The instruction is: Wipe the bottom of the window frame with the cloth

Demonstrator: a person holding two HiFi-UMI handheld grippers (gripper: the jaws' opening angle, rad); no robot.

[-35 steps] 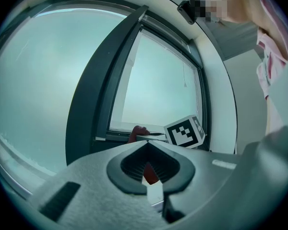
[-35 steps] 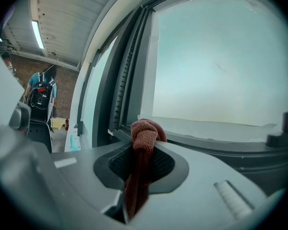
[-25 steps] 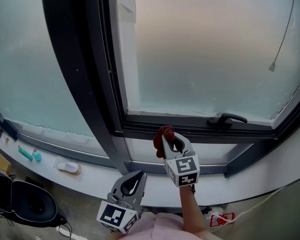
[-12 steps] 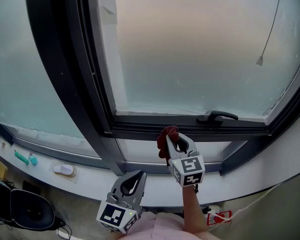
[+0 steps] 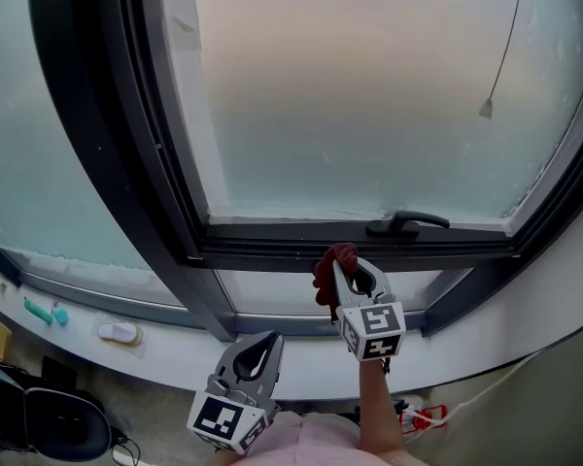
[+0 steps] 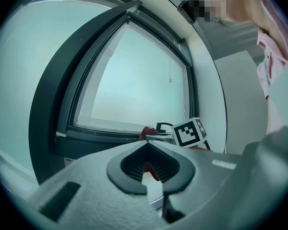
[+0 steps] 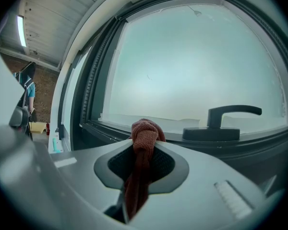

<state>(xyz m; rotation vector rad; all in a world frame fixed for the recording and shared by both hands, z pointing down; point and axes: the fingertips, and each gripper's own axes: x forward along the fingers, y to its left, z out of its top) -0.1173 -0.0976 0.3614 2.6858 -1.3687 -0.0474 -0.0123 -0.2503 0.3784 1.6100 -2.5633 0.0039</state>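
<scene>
A dark red cloth (image 5: 330, 263) is bunched between the fingers of my right gripper (image 5: 346, 268), which is shut on it. The cloth is pressed against the dark bottom bar of the window frame (image 5: 262, 251), left of the black window handle (image 5: 406, 224). In the right gripper view the cloth (image 7: 144, 137) sticks out past the jaws, with the handle (image 7: 224, 122) close on the right. My left gripper (image 5: 257, 346) hangs lower, near my body, shut and empty. From the left gripper view its jaws meet at the tips (image 6: 147, 146).
A white sill (image 5: 175, 343) runs below the frame with a small white object (image 5: 120, 332) and a teal one (image 5: 41, 310) on it. A pull cord (image 5: 486, 108) hangs at the upper right. A black round object (image 5: 63, 425) lies at the lower left.
My right gripper has slid the cloth to the right along the bottom frame, closer to the handle. The left gripper has stayed where it was.
</scene>
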